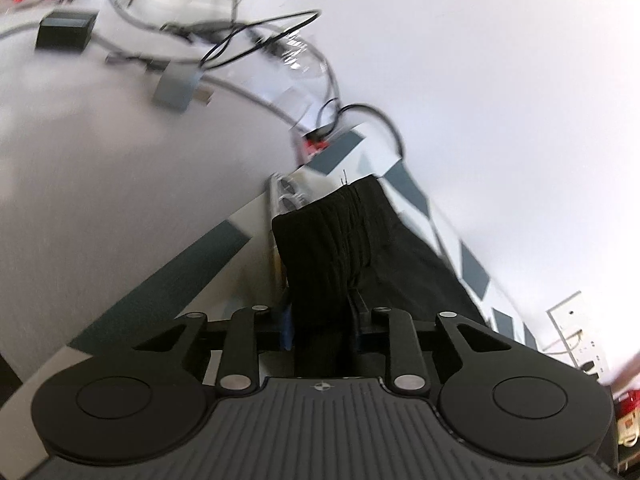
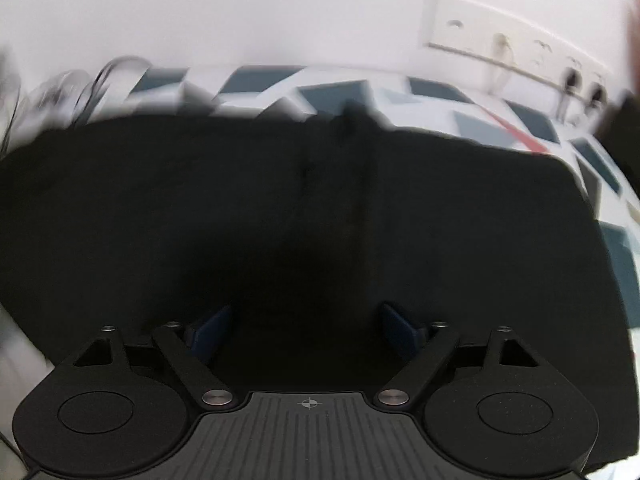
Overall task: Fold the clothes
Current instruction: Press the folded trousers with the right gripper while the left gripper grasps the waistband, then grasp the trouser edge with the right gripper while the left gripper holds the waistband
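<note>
A black garment (image 1: 352, 240) lies on a white cloth with grey-blue squares (image 1: 192, 264). My left gripper (image 1: 322, 320) is shut on a bunched fold of the black garment, which stretches away from the jaws toward the wall. In the right wrist view the same black garment (image 2: 304, 216) fills most of the frame, spread flat. My right gripper (image 2: 306, 328) is open just above it, with its blue pads (image 2: 208, 332) wide apart and cloth showing between them. The fingertips of both grippers are partly hidden by the dark fabric.
Cables (image 1: 248, 36), a black box (image 1: 64, 32) and a grey adapter (image 1: 174, 86) lie on the white table at the upper left. A white wall rises behind the patterned cloth (image 2: 344, 92). A strip of wall sockets (image 2: 520, 56) sits at the upper right.
</note>
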